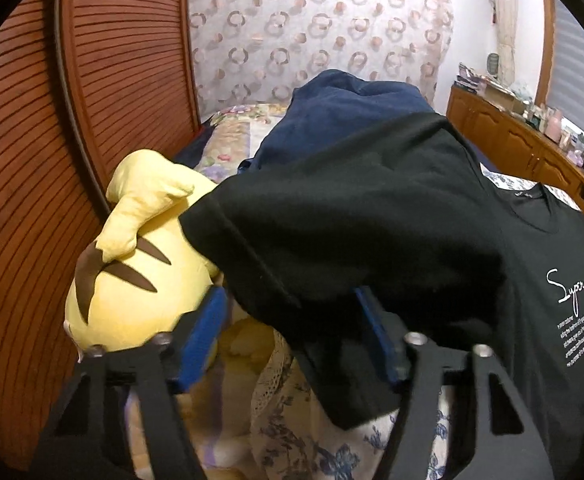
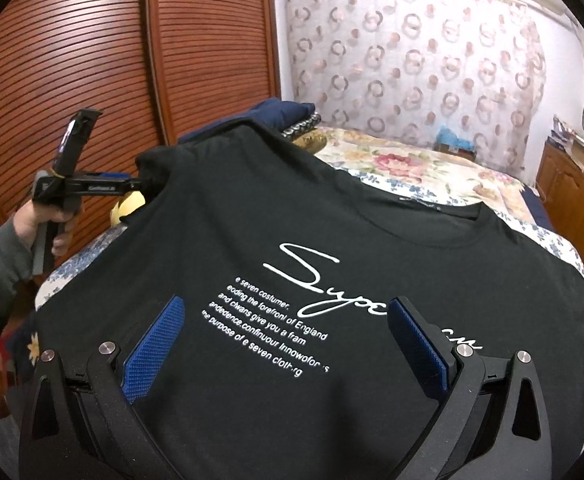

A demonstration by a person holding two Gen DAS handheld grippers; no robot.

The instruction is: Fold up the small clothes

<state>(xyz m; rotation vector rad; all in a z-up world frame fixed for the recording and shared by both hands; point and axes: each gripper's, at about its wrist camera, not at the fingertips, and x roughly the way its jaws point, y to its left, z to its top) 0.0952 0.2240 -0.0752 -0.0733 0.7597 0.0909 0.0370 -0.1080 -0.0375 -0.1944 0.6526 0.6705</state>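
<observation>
Right gripper (image 2: 284,344) nearest: blue pads spread wide, hovering over the printed chest of the black T-shirt (image 2: 332,280), nothing clamped. Shirt lies face up on the floral bedspread (image 2: 432,168), collar at the far side. Left gripper (image 1: 292,340) sits at the shirt's left sleeve; sleeve fabric is draped between its half-closed pads, but contact isn't clear. Yellow plush toy (image 1: 132,280) just left of that sleeve. Navy garment (image 1: 340,120) heaped beyond. No containers visible.
</observation>
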